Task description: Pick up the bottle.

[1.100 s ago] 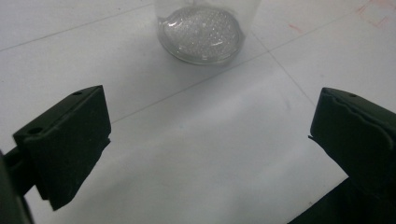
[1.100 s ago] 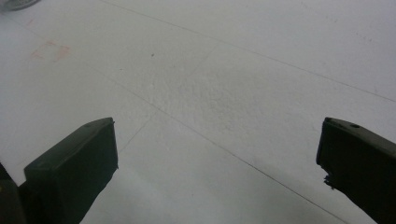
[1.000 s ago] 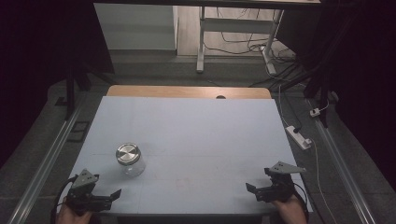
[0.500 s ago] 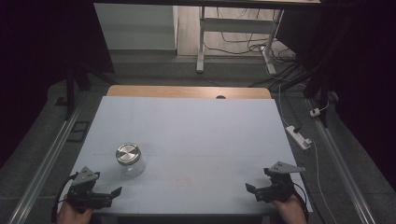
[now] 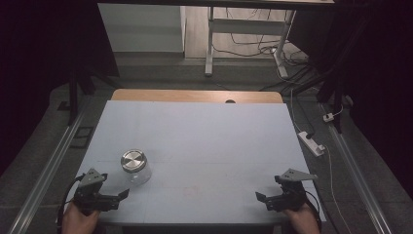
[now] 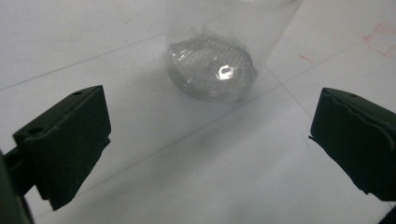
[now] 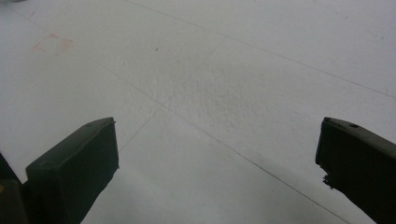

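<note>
A small clear glass jar with a round silver metal lid (image 5: 134,165) was seen standing upright on the pale blue-white table top (image 5: 204,141), toward its near left part. The left gripper (image 5: 119,196), held in a hand (image 5: 78,219) at the near left edge, was kept just beside the jar, apart from it, with its black jaws spread wide. In the left gripper view the jar's ribbed glass base (image 6: 212,67) was shown ahead of the jaws, not between them. The right gripper (image 5: 263,199) was held at the near right edge, well apart from the jar, its jaws likewise set wide over bare table. A faint red square mark (image 7: 52,44) was noted on the surface.
</note>
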Demonstrator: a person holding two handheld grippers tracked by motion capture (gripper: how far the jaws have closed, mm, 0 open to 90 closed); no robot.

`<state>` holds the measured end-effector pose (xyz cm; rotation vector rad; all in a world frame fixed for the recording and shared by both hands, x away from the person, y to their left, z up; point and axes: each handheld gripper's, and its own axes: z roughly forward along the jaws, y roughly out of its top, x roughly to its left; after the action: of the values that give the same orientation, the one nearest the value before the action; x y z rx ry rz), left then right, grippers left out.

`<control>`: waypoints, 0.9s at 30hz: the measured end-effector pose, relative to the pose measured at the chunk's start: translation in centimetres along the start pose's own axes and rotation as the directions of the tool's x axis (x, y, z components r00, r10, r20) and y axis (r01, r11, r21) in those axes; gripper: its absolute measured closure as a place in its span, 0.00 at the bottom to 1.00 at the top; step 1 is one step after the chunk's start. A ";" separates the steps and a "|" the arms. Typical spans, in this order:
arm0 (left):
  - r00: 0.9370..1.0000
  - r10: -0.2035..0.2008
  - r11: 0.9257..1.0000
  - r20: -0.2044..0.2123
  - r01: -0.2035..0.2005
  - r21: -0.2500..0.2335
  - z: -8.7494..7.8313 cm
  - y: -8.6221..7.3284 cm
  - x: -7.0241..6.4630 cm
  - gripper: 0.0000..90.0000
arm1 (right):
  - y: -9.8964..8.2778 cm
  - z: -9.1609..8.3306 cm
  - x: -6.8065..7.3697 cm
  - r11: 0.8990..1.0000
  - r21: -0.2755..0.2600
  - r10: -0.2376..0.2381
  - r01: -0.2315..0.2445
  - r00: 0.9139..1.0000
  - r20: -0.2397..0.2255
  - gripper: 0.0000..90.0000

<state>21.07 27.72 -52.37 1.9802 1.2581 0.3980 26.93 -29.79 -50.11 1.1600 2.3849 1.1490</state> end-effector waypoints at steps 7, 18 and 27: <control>1.000 -0.011 0.999 0.030 0.012 -0.030 0.8 0.7 0.2 0.00 | 0.0 0.0 -0.1 1.000 -0.006 0.004 -0.004 1.000 -0.002 0.00; 0.998 -0.004 1.000 0.057 0.006 -0.030 2.0 2.2 0.5 0.00 | 0.0 0.0 -0.1 1.000 -0.002 0.004 -0.004 1.000 -0.006 0.00; 0.998 0.029 0.999 0.062 -0.029 -0.014 3.4 3.5 0.5 0.00 | 0.0 0.0 -0.1 1.000 0.000 0.003 -0.003 1.000 -0.007 0.00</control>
<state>25.63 25.91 -52.18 1.9864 1.1861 0.3550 27.00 -29.83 -50.14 1.1620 2.3889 1.1568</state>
